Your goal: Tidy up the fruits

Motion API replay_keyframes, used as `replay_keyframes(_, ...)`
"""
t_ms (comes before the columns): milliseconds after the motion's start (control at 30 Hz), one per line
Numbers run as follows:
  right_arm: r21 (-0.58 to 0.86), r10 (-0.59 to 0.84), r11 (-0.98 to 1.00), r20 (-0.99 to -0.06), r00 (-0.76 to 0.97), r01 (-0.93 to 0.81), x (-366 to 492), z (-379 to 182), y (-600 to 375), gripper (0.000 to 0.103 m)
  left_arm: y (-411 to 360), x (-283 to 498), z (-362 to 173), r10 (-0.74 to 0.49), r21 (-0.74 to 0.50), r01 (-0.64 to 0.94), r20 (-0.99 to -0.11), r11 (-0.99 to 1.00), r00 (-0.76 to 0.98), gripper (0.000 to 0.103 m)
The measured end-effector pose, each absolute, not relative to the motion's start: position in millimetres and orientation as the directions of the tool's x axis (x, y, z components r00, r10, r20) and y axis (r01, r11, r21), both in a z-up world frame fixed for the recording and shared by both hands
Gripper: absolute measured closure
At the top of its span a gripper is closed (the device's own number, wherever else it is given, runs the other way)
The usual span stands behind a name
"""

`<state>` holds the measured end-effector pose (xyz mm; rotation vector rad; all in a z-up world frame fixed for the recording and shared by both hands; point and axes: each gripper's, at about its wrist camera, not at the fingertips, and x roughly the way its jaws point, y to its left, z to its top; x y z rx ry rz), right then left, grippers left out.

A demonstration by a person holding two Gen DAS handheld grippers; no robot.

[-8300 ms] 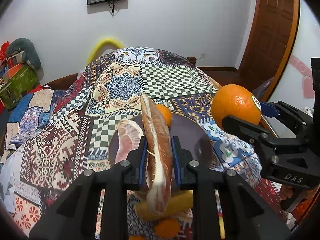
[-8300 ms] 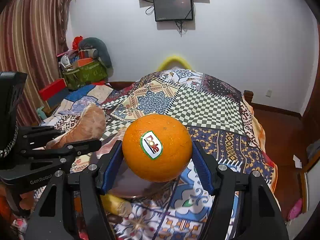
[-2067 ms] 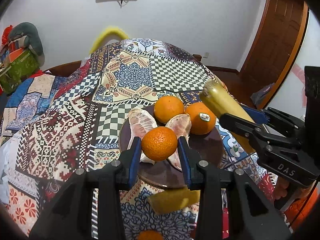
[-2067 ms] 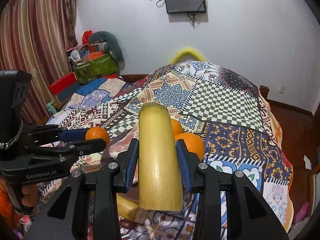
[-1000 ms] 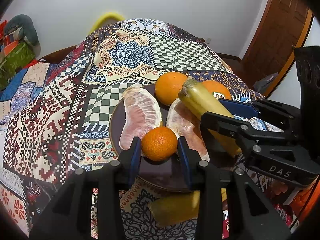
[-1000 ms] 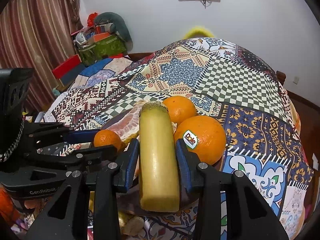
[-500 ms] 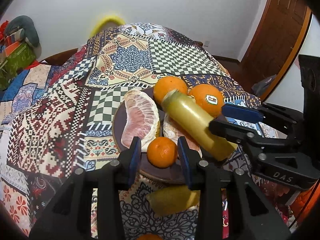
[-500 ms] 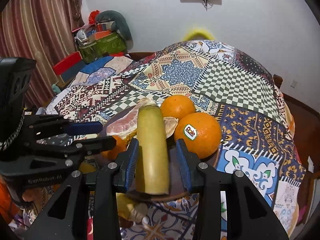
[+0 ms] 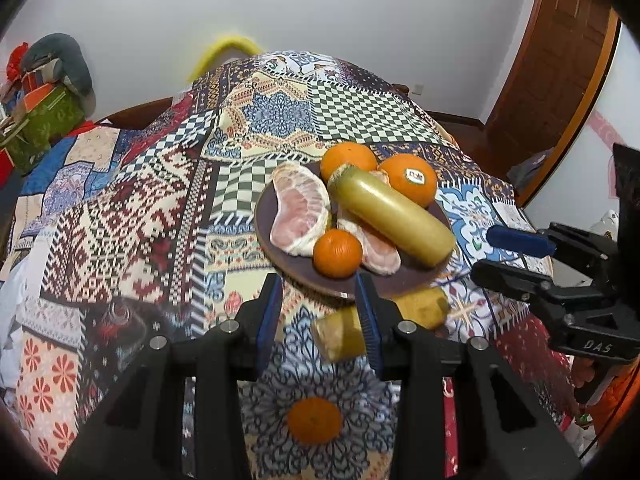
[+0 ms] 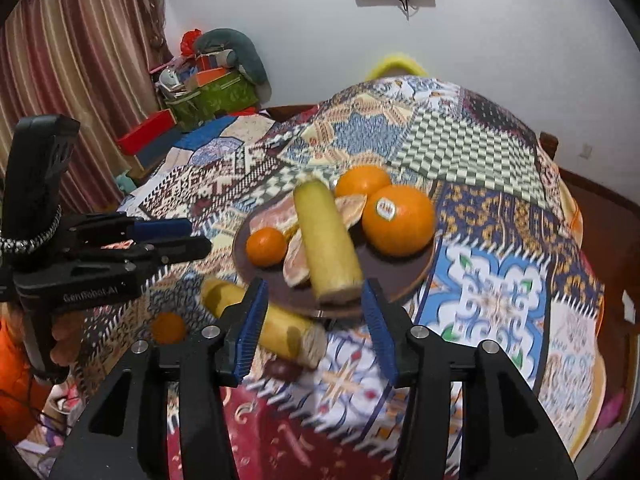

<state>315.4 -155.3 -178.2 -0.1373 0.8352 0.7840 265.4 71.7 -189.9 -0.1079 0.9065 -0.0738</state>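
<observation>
Both tools tilt downward over the bed's near edge: left tool narrowly parted, empty; right tool opening (nothing between); yellow stalk lies on the plate.

**Two wrist cameras, one shared plate**

Each fisheye camera looked forward and steeply down along its own gripper's fingers, from close above the near edge of the patchwork bedspread. The left view faced far-right, the right view far-left — both took in the dark plate of fruit, the other gripper, and the far white wall.
</observation>
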Motion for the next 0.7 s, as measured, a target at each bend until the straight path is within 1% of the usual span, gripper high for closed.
replay_keyframes(133,0.199,0.555,0.722,-0.739,0.383,-0.663,310,-196,-155,0.057,66,254,-196,-0.118,-0.126,0.029,-0.791,0.992,0.6,0.066)
replay_keyframes(367,0.226,0.562,0.717,-0.746,0.357,-0.659,307,-211,-152,0.057,58,247,-211,-0.139,-0.142,0.041,-0.807,0.989,0.574,0.066)
replay_keyframes(400,0.221,0.562,0.716,-0.745,0.36,-0.662,306,-212,-152,0.061,58,248,-215,-0.145,-0.148,0.041,-0.812,0.988,0.566,0.066)
replay_keyframes(433,0.206,0.556,0.716,-0.746,0.366,-0.667,305,-212,-150,0.068,58,250,-217,-0.15,-0.153,0.042,-0.815,0.987,0.56,0.066)
replay_keyframes(467,0.194,0.55,0.715,-0.75,0.369,-0.672,305,-213,-148,0.07,57,250,-219,-0.155,-0.157,0.044,-0.817,0.987,0.555,0.066)
replay_keyframes(600,0.167,0.539,0.698,-0.762,0.358,-0.696,305,-216,-139,0.073,52,256,-227,-0.163,-0.158,0.057,-0.825,0.986,0.541,0.065)
replay_keyframes(633,0.167,0.538,0.697,-0.764,0.356,-0.697,306,-217,-138,0.075,52,257,-228,-0.165,-0.159,0.058,-0.824,0.986,0.543,0.064)
replay_keyframes(700,0.187,0.548,0.694,-0.763,0.342,-0.695,308,-218,-136,0.076,53,258,-228,-0.169,-0.166,0.056,-0.822,0.985,0.544,0.064)
